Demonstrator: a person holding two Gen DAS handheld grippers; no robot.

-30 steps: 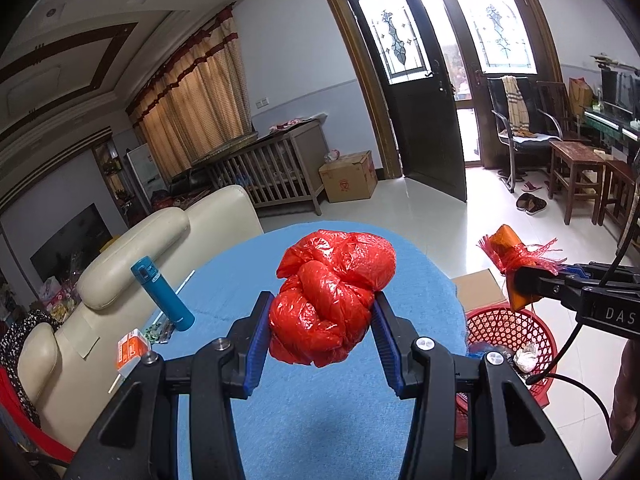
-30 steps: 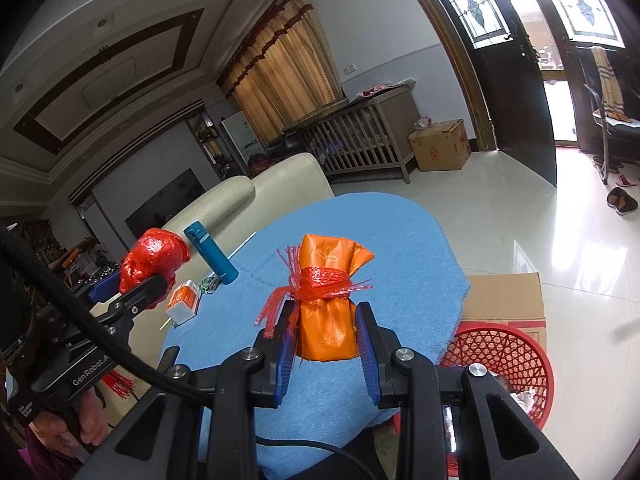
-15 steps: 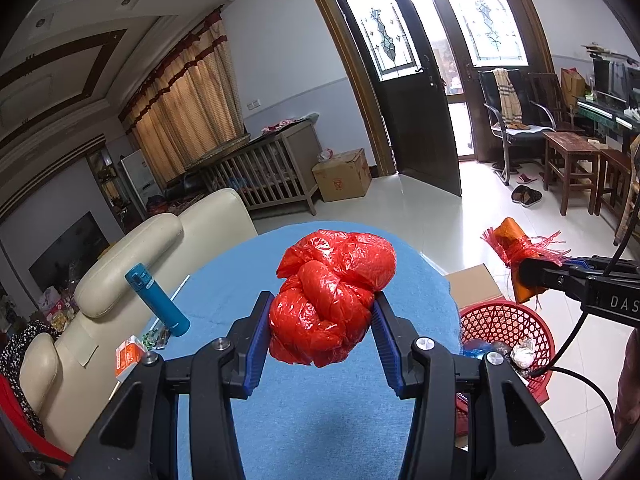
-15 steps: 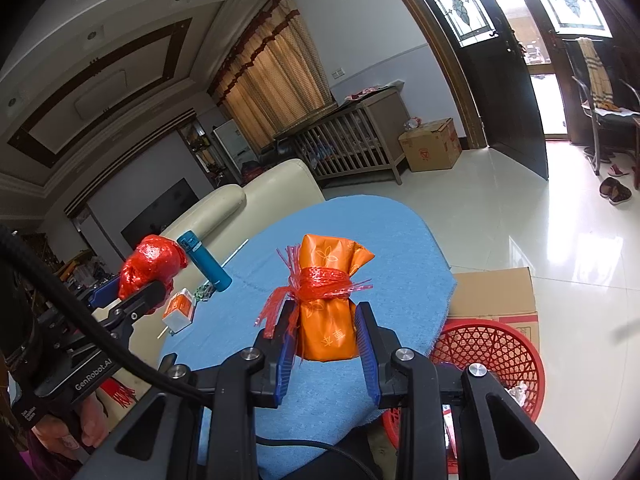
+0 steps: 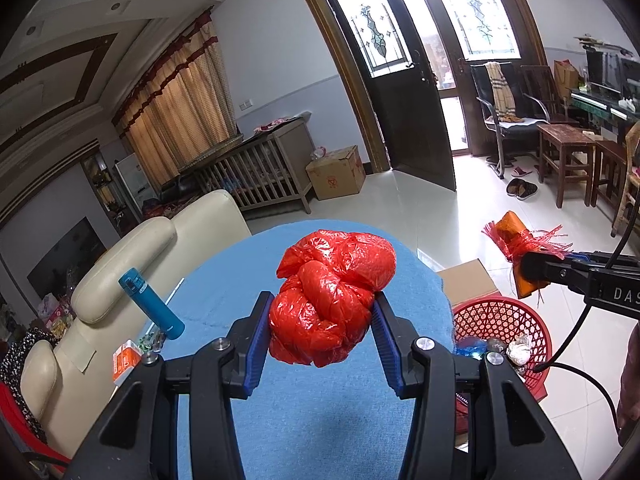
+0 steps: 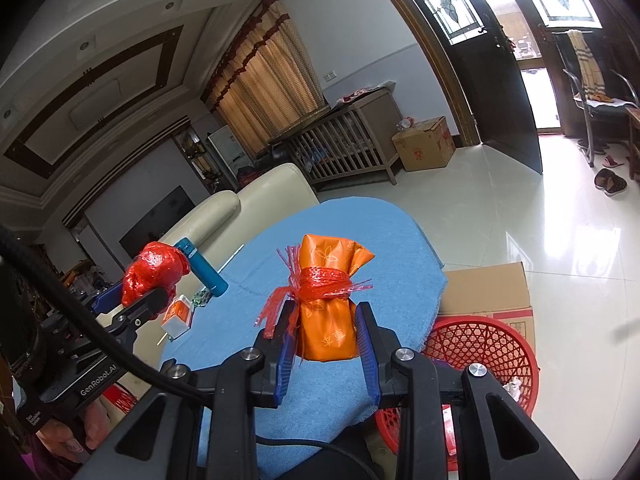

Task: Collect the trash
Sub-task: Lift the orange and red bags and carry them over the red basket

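My left gripper [image 5: 320, 316] is shut on a crumpled red plastic bag [image 5: 332, 296] and holds it above the blue table [image 5: 320, 420]; the bag also shows in the right wrist view [image 6: 154, 270]. My right gripper [image 6: 326, 330] is shut on an orange packet [image 6: 328, 312] tied with red string, held over the table's right edge. That packet shows at the right of the left wrist view [image 5: 520, 256], above a red mesh basket [image 5: 504, 316] on the floor with some trash in it. The basket also shows in the right wrist view [image 6: 480, 344].
A blue bottle [image 5: 154, 304] and a small orange-white box [image 5: 126, 362] lie at the table's left. A cream sofa [image 5: 132, 264] stands behind the table. A cardboard box [image 6: 488, 292] sits on the floor beside the basket. Chairs and stools [image 5: 560, 152] stand at the far right.
Both grippers keep their hold. The right gripper with the orange packet has drifted slightly right, nearer over the basket. The left view has shifted a little.
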